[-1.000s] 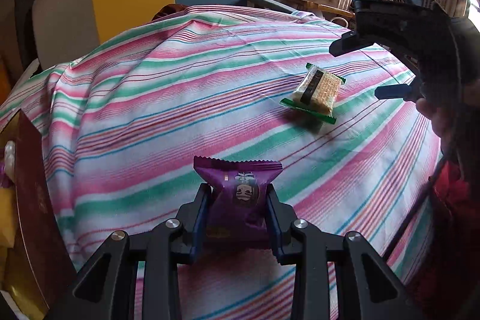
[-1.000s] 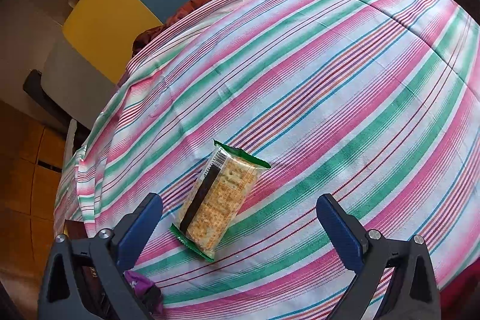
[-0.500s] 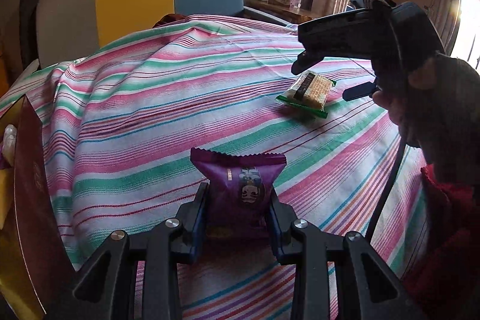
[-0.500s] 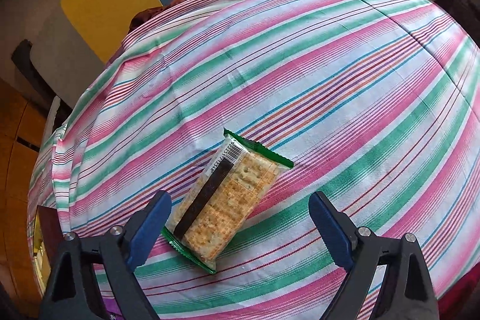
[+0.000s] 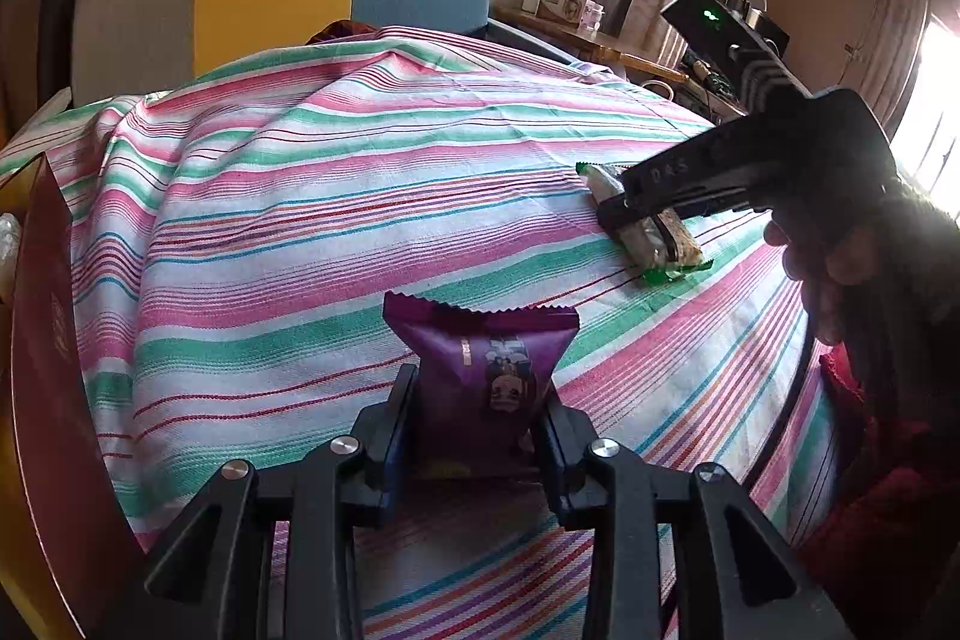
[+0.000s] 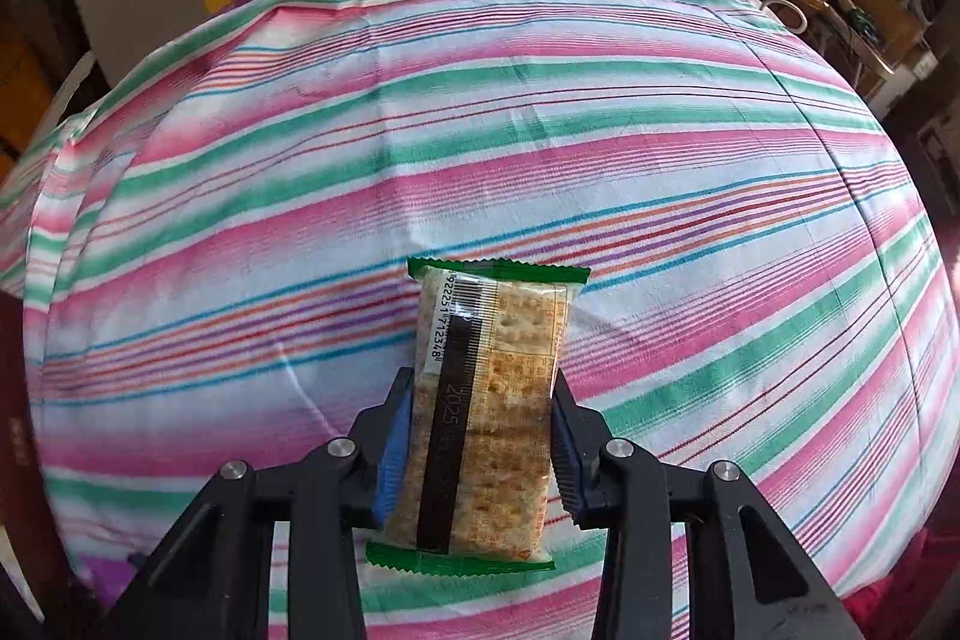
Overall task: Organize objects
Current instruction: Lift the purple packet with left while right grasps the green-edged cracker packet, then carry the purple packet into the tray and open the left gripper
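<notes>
Maroon box (image 5: 42, 340) at left — contents hidden.

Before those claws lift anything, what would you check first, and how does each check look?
1. Right claw pads on both sides of the cracker pack: ok, jaws closing.
2. Cracker pack lying on the striped cloth: ok.
3. Left claw shut on the purple snack bag: ok.
4. The two claws apart: ok.
5. Red box has room: cannot tell.
</notes>
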Demonstrator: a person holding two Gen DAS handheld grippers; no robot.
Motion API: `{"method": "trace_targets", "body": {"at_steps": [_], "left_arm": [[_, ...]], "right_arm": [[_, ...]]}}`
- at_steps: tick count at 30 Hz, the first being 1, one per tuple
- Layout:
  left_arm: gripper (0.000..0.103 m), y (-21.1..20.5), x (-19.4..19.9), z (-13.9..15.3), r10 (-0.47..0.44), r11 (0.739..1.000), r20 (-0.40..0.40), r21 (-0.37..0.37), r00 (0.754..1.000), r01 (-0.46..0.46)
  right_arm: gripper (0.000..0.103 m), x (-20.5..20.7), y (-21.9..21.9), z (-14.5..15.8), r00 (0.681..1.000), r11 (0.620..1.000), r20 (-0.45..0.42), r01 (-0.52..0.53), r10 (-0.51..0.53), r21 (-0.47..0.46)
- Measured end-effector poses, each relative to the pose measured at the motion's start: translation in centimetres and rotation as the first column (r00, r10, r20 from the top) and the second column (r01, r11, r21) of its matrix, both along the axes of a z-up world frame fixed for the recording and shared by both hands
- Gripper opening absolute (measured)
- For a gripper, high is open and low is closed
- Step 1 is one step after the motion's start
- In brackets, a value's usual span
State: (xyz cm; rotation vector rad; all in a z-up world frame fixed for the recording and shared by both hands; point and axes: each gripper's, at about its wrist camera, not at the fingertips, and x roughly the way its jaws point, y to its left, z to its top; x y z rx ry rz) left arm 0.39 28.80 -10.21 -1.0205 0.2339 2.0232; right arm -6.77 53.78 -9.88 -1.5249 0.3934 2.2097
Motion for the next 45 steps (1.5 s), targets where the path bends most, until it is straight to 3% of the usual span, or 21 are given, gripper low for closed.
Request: {"method": "trace_targets", "body": {"at_steps": [2, 6, 8, 11, 16, 18, 19, 23, 31, 38, 45], "left_arm": [[0.036, 0.1, 0.1, 0.0, 0.000, 1.000, -0.007, -0.007, 1.000, 0.000], [0.036, 0.5, 0.2, 0.0, 0.001, 1.000, -0.024, -0.024, 1.000, -0.002], [0.036, 0.6, 0.3, 0.0, 0.002, 0.999, -0.036, -0.035, 0.999, -0.003], [0.036, 0.8, 0.3, -0.1, 0.003, 0.999, -0.052, -0.047, 0.999, -0.005], [0.036, 0.8, 0.4, -0.1, 0.006, 0.999, -0.060, -0.049, 0.998, -0.009], [0.036, 0.7, 0.6, 0.0, 0.010, 0.999, -0.062, -0.049, 0.998, -0.013], [0.036, 0.6, 0.7, 0.0, 0.011, 0.999, -0.066, -0.050, 0.998, -0.014], [0.035, 0.5, 0.9, 0.1, 0.013, 0.998, -0.074, -0.061, 0.997, -0.017], [0.034, -0.4, 1.6, 1.2, 0.025, 0.997, -0.076, -0.076, 0.997, -0.031], [0.034, -2.0, 2.6, 4.9, 0.041, 0.999, -0.115, -0.022, 0.992, -0.044], [0.034, -5.5, 1.8, 7.9, 0.122, 0.992, -0.138, 0.003, 0.983, -0.122]], "right_arm": [[0.042, 1.1, -0.2, -0.1, 0.997, 0.997, -0.027, -0.068, 0.067, -0.026], [0.049, 1.8, 0.6, -0.2, 0.995, 0.993, -0.054, -0.087, 0.082, -0.086], [0.068, 1.8, 0.3, -0.3, 0.991, 0.988, -0.073, -0.122, 0.115, -0.094], [0.075, 1.5, -1.4, -0.5, 0.984, 0.985, -0.053, -0.172, 0.170, -0.033], [0.073, 1.6, -1.9, -0.2, 0.983, 0.983, -0.042, -0.182, 0.181, -0.008], [0.057, 1.3, -2.6, 0.1, 0.980, 0.981, -0.046, -0.191, 0.192, 0.011], [0.041, 1.5, -2.7, 0.4, 0.979, 0.980, -0.056, -0.196, 0.198, 0.026], [0.041, 1.5, -3.2, 0.8, 0.976, 0.976, -0.046, -0.211, 0.213, 0.053], [0.044, 0.7, -2.4, -0.2, 0.976, 0.978, -0.062, -0.208, 0.208, 0.002], [0.044, 0.6, -2.7, -0.3, 0.971, 0.973, -0.056, -0.229, 0.231, 0.039], [0.044, 1.2, -3.5, 0.1, 0.968, 0.968, -0.056, -0.242, 0.246, 0.069]]}}
